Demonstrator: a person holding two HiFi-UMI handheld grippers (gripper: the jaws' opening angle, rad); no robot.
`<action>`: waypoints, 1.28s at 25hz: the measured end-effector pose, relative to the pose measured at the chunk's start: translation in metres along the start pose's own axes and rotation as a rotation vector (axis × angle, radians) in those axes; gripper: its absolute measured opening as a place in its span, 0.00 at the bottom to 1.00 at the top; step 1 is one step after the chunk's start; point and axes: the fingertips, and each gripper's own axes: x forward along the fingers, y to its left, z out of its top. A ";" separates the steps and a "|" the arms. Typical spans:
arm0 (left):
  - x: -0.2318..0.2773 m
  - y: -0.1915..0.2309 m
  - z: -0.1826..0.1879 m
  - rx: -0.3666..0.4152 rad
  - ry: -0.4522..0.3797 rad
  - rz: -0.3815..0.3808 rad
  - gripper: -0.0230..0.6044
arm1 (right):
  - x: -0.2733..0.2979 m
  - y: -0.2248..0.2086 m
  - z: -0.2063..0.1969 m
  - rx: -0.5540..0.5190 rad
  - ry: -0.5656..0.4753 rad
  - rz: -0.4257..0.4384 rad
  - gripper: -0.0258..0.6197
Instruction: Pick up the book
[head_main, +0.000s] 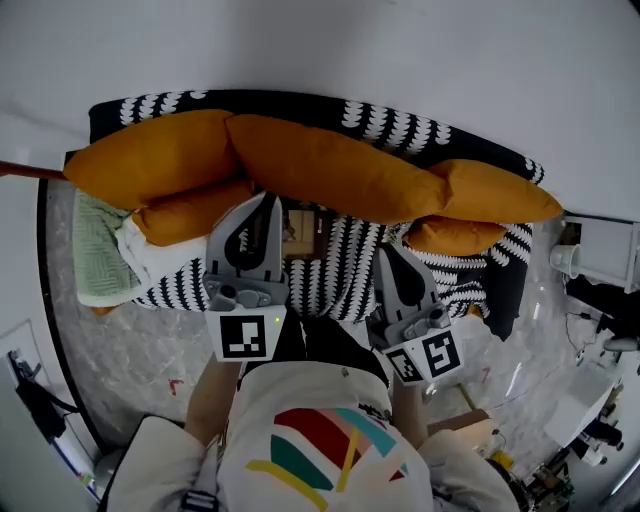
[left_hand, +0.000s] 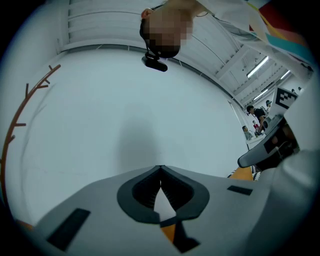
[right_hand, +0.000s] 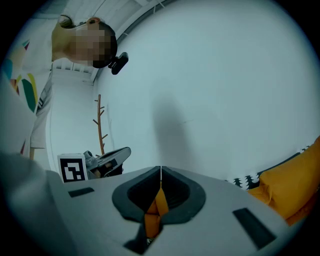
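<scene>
A small brownish book (head_main: 299, 229) lies on the seat of a sofa (head_main: 330, 270) covered in black-and-white patterned cloth, below a row of orange cushions (head_main: 330, 165). My left gripper (head_main: 269, 198) hovers just left of the book, jaws shut and empty, its tip over the cushions' edge. My right gripper (head_main: 384, 249) hangs to the book's right, lower in the head view, also shut with nothing in it. The left gripper view shows the closed tips (left_hand: 161, 168) against a white wall. In the right gripper view the closed tips (right_hand: 161, 169) meet, with an orange cushion (right_hand: 295, 182) at the right.
A green knitted blanket (head_main: 98, 250) and a white pillow (head_main: 150, 256) lie at the sofa's left end. Marble floor (head_main: 130, 350) surrounds the sofa. White furniture with clutter (head_main: 600, 265) stands at the right. A bare-branch stand (right_hand: 100, 125) rises by the wall.
</scene>
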 end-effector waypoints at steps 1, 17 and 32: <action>0.004 -0.001 -0.015 -0.004 0.011 -0.007 0.05 | 0.006 -0.006 -0.010 0.014 0.007 0.000 0.06; -0.008 -0.057 -0.301 -0.063 0.163 -0.070 0.05 | 0.091 -0.092 -0.300 0.364 0.251 0.154 0.45; -0.060 -0.110 -0.464 -0.187 0.408 -0.110 0.05 | 0.059 -0.134 -0.522 0.591 0.737 0.099 0.45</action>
